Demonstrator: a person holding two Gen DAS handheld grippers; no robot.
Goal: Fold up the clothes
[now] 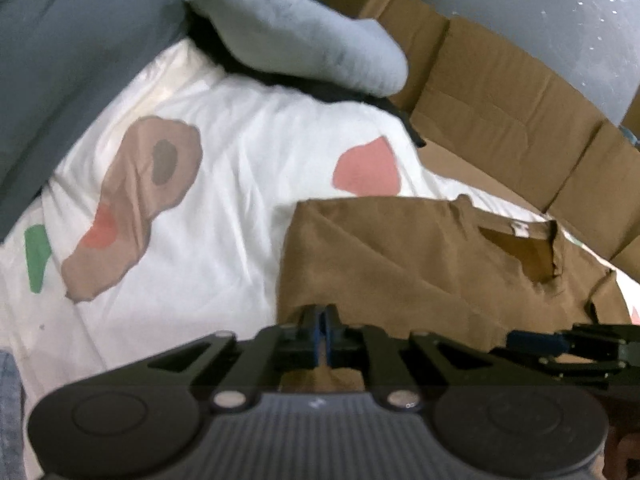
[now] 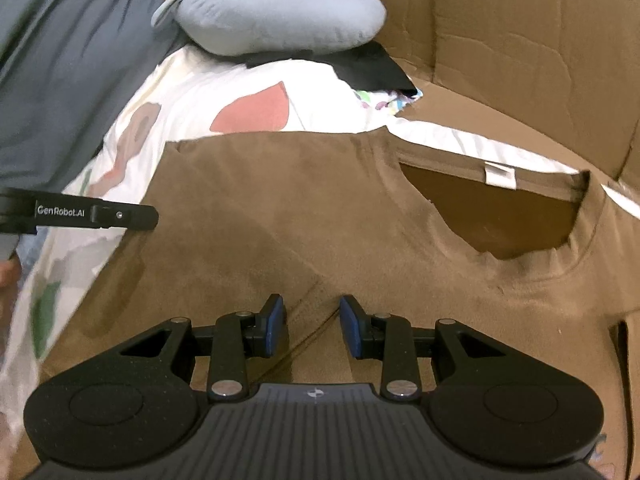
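A brown T-shirt (image 2: 300, 208) lies flat on a white patterned sheet (image 2: 224, 80), its collar and white label (image 2: 500, 174) to the right. My right gripper (image 2: 313, 326) hovers open over the shirt's lower middle, and a crease in the cloth runs between its blue pads (image 2: 276, 328). My left gripper (image 1: 322, 320) is at the shirt's (image 1: 400, 264) near left hem. Its pads are almost together, and brown cloth sits at and beneath the tips. In the right wrist view the left gripper (image 2: 152, 216) reaches in from the left over the shirt's edge.
A grey neck pillow (image 2: 280, 12) rests on black cloth (image 2: 360, 68) at the far end. Cardboard walls (image 2: 520, 40) close off the right and back. A dark grey blanket (image 2: 60, 60) borders the left. A hand (image 2: 8, 276) shows at the left edge.
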